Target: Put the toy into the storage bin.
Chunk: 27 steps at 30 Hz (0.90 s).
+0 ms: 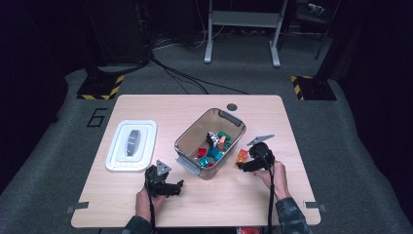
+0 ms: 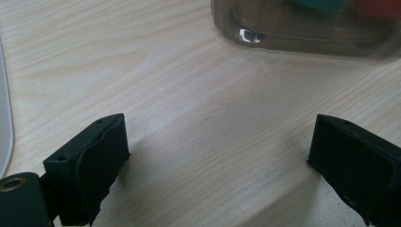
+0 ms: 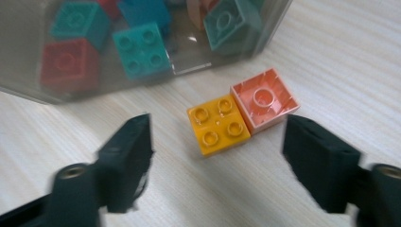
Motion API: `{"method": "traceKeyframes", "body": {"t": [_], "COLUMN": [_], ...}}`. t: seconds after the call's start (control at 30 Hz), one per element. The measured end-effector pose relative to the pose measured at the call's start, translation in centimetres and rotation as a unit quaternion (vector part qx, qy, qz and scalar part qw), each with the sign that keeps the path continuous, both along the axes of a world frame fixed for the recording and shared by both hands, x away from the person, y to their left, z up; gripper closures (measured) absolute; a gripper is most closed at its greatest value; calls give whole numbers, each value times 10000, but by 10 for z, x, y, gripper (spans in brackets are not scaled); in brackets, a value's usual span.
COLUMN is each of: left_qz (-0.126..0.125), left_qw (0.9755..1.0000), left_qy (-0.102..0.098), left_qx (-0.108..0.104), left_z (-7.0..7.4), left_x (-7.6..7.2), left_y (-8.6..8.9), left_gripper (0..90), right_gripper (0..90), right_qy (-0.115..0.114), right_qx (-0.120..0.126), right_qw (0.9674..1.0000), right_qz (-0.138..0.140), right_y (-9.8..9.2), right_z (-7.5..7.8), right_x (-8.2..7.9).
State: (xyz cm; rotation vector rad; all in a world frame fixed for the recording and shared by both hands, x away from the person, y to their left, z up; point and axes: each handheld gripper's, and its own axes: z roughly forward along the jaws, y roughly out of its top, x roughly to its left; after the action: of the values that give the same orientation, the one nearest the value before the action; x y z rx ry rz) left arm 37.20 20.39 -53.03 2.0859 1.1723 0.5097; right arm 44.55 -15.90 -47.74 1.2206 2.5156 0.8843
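A white lid (image 1: 131, 145) lies at the table's (image 1: 146, 105) left. Beside it, the left gripper (image 2: 217, 156) rests low over bare wood, jaws spread wide with nothing between them, short of the bin's corner. The clear bin (image 1: 187, 135) sits mid-table with red, teal and green bricks inside. Just right of it, the right gripper (image 3: 217, 156) hangs over two bricks on the wood: a yellow brick (image 3: 218, 124), studs up, touching a pink brick (image 3: 265, 98) lying hollow side up. Its jaws stand apart on either side of the pair, pressing on neither.
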Motion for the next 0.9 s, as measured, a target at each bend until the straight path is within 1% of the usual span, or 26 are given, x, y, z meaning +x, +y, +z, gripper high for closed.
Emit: {"method": "traceKeyframes", "body": {"t": [0.03, 0.07, 0.1, 0.17, 0.2, 0.23, 0.27, 0.33, 0.4, 0.47, 0.5, 0.63, 0.67, 0.7, 0.9], "left_qz": [3, 13, -1, 6, 2, 2, 3, 2, 5, 2, 3, 3, 4, 4, 0], "left_qw": [10000, 10000, 10000, 10000, 10000, 10000, 10000, 10000, 10000, 10000, 10000, 10000, 10000, 10000, 10000], "left_qy": [18, 16, 5, 19, 18, 17, 18, 17, 17, 19, 18, 18, 17, 18, 10], "left_qx": [0, -5, 0, -4, 1, 1, 0, 1, -2, 1, -1, 0, -2, -1, 1], "left_z": [0, 0, 0, 0, 0, 0, 0, 0, 0, 0, 0, 0, 0, 0, 0], "left_x": [0, 0, 0, 0, 0, 0, 0, 0, 0, 0, 0, 0, 0, 0, 0], "left_y": [0, 0, 0, 0, 0, 0, 0, 0, 0, 0, 0, 0, 0, 0, 0], "left_gripper": [54, 54, 54, 54, 54, 54, 54, 54, 54, 54, 54, 54, 54, 54, 54], "right_gripper": [318, 347, 376, 413, 433, 446, 463, 472, 500, 511, 514, 522, 539, 573, 587], "right_qy": [-26, -27, -39, -117, -125, -106, -114, -117, -75, -63, -50, -89, -93, -114, -133], "right_qx": [-79, -108, -95, -159, -165, -140, -176, -188, -195, -261, -319, -368, -360, -405, -432], "right_qw": [10000, 9999, 9999, 9998, 9997, 9998, 9997, 9996, 9995, 9994, 9991, 9990, 9990, 9989, 9988], "right_qz": [30, 29, 45, 46, 98, 82, 136, 158, 231, 223, 275, 246, 239, 223, 184], "right_y": [1, 2, 4, 6, 6, 7, 8, 10, 12, 15, 16, 19, 20, 21, 22], "right_z": [-3, -6, -8, -11, -12, -12, -13, -15, -16, -17, -17, -19, -19, -20, -21], "right_x": [0, 0, 0, 1, 1, 2, 3, 3, 4, 3, 4, 3, 3, 3, 1]}}
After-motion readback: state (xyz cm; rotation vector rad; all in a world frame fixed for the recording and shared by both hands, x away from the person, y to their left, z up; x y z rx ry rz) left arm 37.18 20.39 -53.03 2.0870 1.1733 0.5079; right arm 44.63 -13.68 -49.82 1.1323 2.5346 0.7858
